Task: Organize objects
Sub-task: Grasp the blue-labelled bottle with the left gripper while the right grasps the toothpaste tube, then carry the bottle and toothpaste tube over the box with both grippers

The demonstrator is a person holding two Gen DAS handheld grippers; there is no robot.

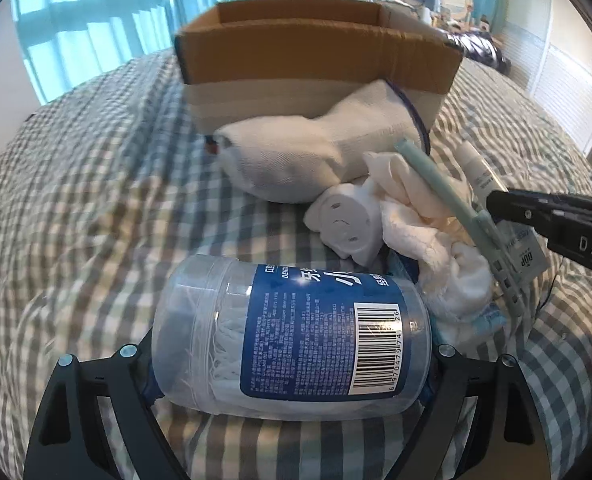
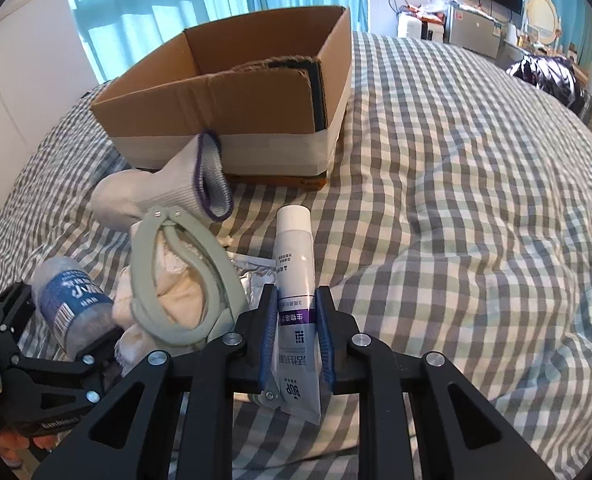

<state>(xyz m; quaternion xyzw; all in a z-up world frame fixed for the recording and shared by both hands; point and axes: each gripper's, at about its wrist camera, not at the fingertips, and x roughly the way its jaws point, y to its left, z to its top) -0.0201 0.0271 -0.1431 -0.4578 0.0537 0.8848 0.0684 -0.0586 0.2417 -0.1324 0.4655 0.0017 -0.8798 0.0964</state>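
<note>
My left gripper [image 1: 290, 350] is shut on a clear jar with a blue label [image 1: 296, 332] that lies on its side on the bed; a pad touches each end. The right wrist view shows this gripper [image 2: 64, 312] and the jar [image 2: 68, 296] at lower left. My right gripper [image 2: 296, 290] is shut on a white toothpaste tube [image 2: 294, 252], cap pointing away. A pale green looped plastic tool [image 2: 144, 280] rests against the tube, its end by the left pad. An open cardboard box [image 2: 236, 100] stands behind. In the left wrist view the right gripper [image 1: 492, 200] clamps the tube [image 1: 480, 176] beside the green tool [image 1: 436, 180].
A white sock [image 1: 316, 148] with a purple-edged cuff leans on the box [image 1: 316, 52]. Crumpled white cloths [image 1: 416, 232] and a small white round item [image 1: 348, 228] lie between sock and jar. A foil sachet [image 2: 256, 276] sits near the tube. The checked bedspread [image 2: 456, 200] stretches right.
</note>
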